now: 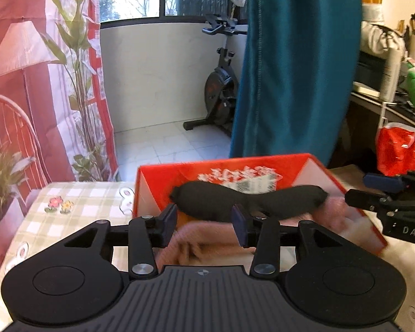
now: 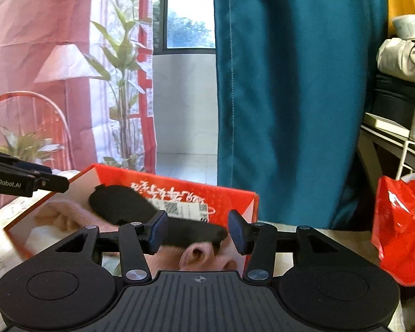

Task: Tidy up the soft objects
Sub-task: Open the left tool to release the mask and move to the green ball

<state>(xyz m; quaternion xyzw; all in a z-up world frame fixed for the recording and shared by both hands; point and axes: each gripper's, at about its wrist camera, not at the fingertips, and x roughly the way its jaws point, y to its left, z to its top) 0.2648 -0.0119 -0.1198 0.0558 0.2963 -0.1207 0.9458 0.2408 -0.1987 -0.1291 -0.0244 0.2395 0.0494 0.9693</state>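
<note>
The left gripper [image 1: 204,222] and right gripper [image 2: 197,231] both stand released, jaws parted and gripping nothing. The black eye mask [image 1: 246,200] lies on pink knitwear [image 2: 69,215] inside the red box [image 1: 262,163].

The right gripper [image 2: 197,233] has its jaws parted, with nothing pressed between the pads. Just ahead of it sits a red box [image 2: 235,202] holding a pink knitted cloth [image 2: 199,254]. A black eye mask [image 2: 130,207] lies across that cloth, one end reaching between the fingertips without touching them. The left gripper [image 2: 55,184] pokes in over the box's far left corner. A red plastic bag [image 2: 401,229] sits off to the right.
</note>
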